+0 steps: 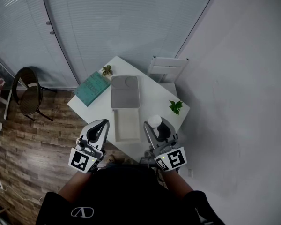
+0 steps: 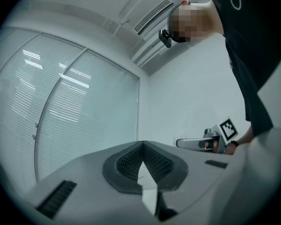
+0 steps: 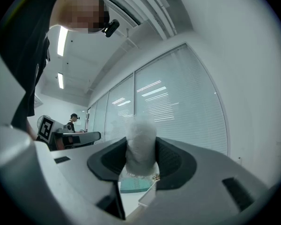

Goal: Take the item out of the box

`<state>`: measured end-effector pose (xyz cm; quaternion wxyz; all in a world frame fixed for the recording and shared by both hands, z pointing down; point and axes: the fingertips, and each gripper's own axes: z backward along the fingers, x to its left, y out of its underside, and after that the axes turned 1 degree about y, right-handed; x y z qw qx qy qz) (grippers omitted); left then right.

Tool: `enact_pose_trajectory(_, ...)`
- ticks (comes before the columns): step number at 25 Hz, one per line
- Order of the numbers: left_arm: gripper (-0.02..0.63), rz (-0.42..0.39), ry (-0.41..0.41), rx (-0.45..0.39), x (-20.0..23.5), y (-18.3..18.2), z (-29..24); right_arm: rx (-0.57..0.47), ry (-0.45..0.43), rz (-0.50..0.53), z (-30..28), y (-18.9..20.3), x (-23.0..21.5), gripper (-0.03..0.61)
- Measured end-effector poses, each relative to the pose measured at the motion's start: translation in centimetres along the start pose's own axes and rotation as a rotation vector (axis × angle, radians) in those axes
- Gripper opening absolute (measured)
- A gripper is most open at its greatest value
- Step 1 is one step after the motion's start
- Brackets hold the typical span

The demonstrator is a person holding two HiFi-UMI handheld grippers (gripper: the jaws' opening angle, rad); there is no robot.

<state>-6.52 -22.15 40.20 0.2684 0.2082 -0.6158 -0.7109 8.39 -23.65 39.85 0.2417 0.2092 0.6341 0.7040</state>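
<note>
The open box lies in the middle of the white table (image 1: pixel 96 109), its grey lid (image 1: pixel 125 92) at the far end and its white base (image 1: pixel 127 124) nearer me. My right gripper (image 1: pixel 155 125) is held just right of the base, shut on a white wrapped item (image 1: pixel 154 121). In the right gripper view the item (image 3: pixel 140 144) stands upright between the two dark pads (image 3: pixel 171 158). My left gripper (image 1: pixel 99 128) hovers left of the base. Its jaws (image 2: pixel 143 146) are shut with nothing between them.
A teal book (image 1: pixel 92 88) lies at the table's far left, beside a small plant (image 1: pixel 107 70). A second plant (image 1: pixel 176 107) sits at the right edge. A white chair (image 1: pixel 166 68) stands behind the table, a dark chair (image 1: pixel 30 93) on the wooden floor to the left.
</note>
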Motion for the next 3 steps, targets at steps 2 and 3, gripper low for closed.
enact_pose_trajectory(2,0.005,0.001,0.001,-0.001,-0.07,-0.08,-0.02,0.0,0.0,0.0,0.04,-0.08,-0.01,0.175)
enact_pose_trajectory(3,0.005,0.001,0.002,-0.002,-0.12,-0.13,-0.03,0.0,0.0,0.0,0.07,-0.12,-0.01,0.175)
